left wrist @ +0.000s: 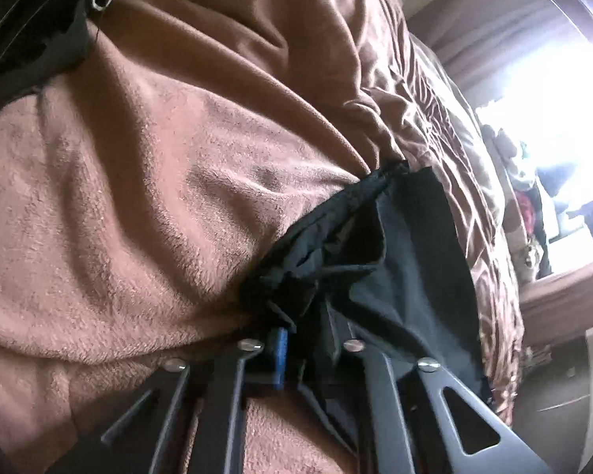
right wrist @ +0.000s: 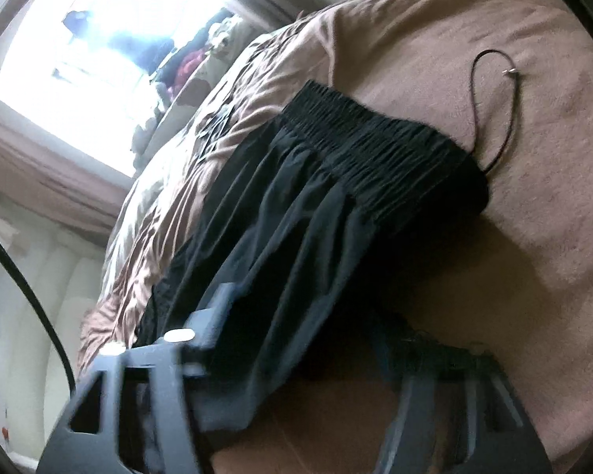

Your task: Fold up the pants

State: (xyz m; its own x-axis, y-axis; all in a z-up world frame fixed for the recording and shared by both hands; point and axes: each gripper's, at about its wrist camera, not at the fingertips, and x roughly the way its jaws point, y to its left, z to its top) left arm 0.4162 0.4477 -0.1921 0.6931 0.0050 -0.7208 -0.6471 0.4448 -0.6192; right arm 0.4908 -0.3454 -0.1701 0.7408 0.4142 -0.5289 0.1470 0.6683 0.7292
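Black pants (right wrist: 296, 205) lie on a brown fleece blanket (right wrist: 474, 79) on a bed; the elastic waistband (right wrist: 375, 146) is at the far end with a drawstring (right wrist: 478, 91) looped on the blanket. My left gripper (left wrist: 296, 339) is shut on a bunched edge of the pants (left wrist: 375, 252), low over the blanket (left wrist: 138, 197). My right gripper (right wrist: 296, 339) sits over the near part of the pants; black cloth runs between its fingers (right wrist: 213, 308) and hides the tips, so its state is unclear.
A crumpled brown satin cover (left wrist: 435, 118) runs along the bed's edge. A bright window (right wrist: 99, 39) and cluttered sill (right wrist: 201, 51) lie beyond. A cable (right wrist: 31, 296) hangs at the left.
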